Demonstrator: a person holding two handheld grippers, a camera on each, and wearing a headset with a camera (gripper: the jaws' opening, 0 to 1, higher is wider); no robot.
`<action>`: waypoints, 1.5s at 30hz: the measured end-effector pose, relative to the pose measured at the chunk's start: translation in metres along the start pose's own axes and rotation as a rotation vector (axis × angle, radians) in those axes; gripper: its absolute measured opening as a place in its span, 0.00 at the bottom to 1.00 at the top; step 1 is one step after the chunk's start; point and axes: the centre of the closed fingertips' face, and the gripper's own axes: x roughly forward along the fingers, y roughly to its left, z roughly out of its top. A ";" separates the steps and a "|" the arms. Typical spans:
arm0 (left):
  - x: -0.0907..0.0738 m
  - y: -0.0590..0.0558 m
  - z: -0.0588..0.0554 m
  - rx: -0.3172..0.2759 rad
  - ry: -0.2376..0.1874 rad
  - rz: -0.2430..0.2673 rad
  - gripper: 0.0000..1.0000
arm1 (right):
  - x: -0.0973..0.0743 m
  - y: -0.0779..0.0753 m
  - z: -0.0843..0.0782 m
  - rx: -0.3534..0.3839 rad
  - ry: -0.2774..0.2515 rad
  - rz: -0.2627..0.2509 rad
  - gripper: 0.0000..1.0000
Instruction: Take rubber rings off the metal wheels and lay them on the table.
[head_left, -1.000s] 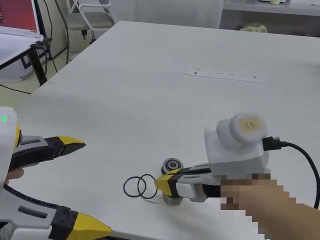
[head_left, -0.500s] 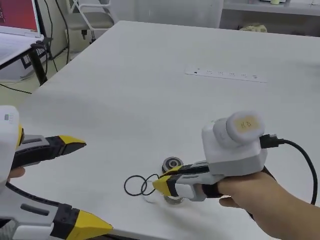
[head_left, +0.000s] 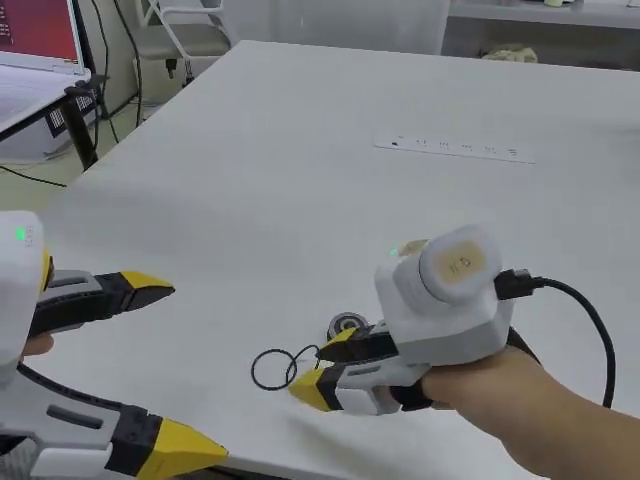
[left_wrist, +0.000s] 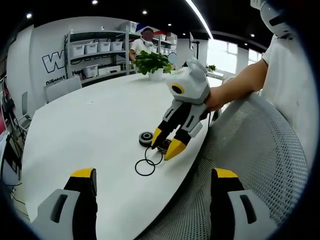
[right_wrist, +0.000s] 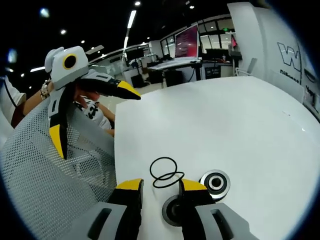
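Right hand-held gripper, part-open, straddled a wheel; left hand-held gripper gaped wide. Rings beside it looked light, stretchy: pinch edgewise.

Two rings, seemingly two wheels
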 end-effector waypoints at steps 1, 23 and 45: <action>0.000 0.000 0.000 0.000 0.000 0.001 0.92 | 0.000 0.000 -0.001 0.006 0.003 0.003 0.26; 0.000 0.001 -0.002 0.002 0.003 -0.001 0.91 | 0.004 0.007 -0.004 -0.047 0.032 0.027 0.39; 0.000 -0.001 -0.001 0.001 0.005 -0.009 0.91 | -0.059 -0.048 0.082 0.002 -0.237 -0.113 0.34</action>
